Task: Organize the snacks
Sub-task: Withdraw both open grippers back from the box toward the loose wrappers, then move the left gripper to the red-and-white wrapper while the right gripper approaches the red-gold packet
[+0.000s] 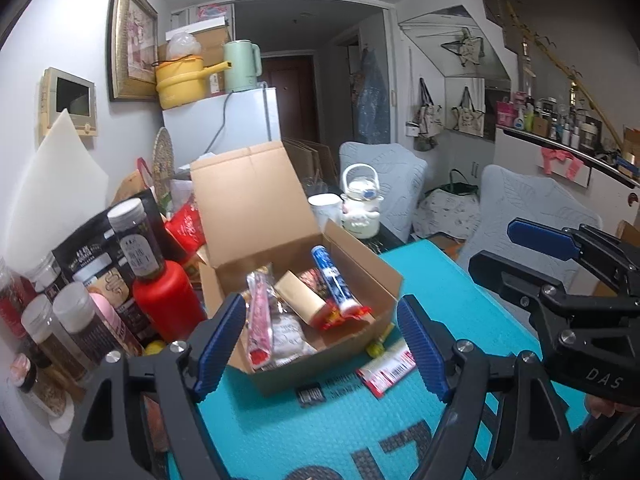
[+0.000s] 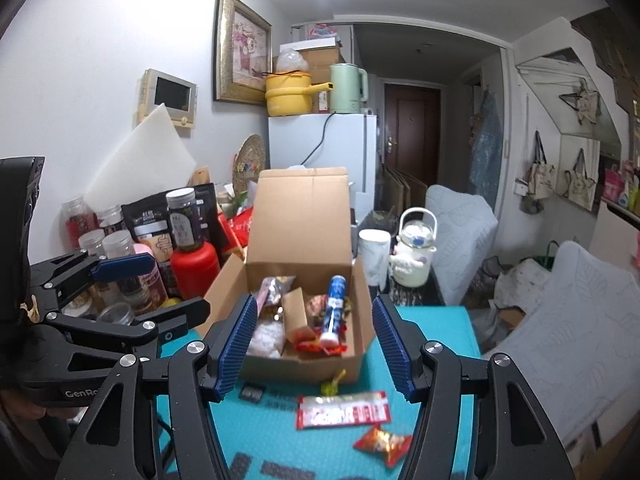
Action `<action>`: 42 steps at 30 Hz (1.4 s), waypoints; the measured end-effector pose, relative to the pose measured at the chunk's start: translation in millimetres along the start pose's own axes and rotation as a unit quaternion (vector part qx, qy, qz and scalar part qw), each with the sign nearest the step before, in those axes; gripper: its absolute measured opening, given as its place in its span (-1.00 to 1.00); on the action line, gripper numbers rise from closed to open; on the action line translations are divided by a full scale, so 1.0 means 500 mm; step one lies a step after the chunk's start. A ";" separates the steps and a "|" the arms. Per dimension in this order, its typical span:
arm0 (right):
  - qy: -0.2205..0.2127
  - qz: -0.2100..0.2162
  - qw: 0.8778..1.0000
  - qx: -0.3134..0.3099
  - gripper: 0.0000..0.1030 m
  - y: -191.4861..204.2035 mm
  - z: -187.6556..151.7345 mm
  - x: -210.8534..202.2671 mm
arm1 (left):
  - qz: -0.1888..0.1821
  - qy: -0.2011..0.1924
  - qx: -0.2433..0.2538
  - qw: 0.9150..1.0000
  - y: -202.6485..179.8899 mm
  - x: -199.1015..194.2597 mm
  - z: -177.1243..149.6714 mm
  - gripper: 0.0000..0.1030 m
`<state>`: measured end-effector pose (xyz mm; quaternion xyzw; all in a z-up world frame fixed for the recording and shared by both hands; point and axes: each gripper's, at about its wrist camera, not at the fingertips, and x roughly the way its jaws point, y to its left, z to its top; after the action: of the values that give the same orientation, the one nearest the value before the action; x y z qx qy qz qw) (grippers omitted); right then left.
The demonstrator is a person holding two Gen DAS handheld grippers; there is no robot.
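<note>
Snacks [image 2: 343,411] left on the mat just in front of the cardboard box [image 2: 304,368].
Both my left gripper [image 1: 322,344] and right gripper [image 2: 314,346] are released and empty; I'd pinch the flat red-white packet by its edge, then lift it into the box.

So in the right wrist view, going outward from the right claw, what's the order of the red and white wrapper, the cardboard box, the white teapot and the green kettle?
From the right claw:
1. Red and white wrapper, on the teal mat just in front of the fingers.
2. Cardboard box, open, behind the wrapper.
3. White teapot, farther back on the right.
4. Green kettle, farthest, on top of the white fridge.
</note>
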<state>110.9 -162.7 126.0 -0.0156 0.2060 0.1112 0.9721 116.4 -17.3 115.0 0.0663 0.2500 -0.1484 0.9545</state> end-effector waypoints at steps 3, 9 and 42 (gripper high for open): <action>0.004 -0.004 1.000 0.004 0.25 0.000 -0.018 -0.014 | -0.010 0.004 0.001 1.000 -0.010 -0.010 -0.016 0.52; 0.018 -0.017 1.000 0.011 0.25 -0.004 -0.059 -0.031 | -0.028 0.015 0.002 0.999 -0.027 -0.013 -0.050 0.52; 0.192 -0.053 0.973 0.114 0.25 -0.142 -0.297 0.187 | -0.085 0.171 0.000 0.982 -0.069 0.275 -0.202 0.52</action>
<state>151.1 -223.4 -48.6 0.0634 0.3993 0.0307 0.9141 173.3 -64.1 -42.4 0.0692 0.4145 -0.2156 0.8814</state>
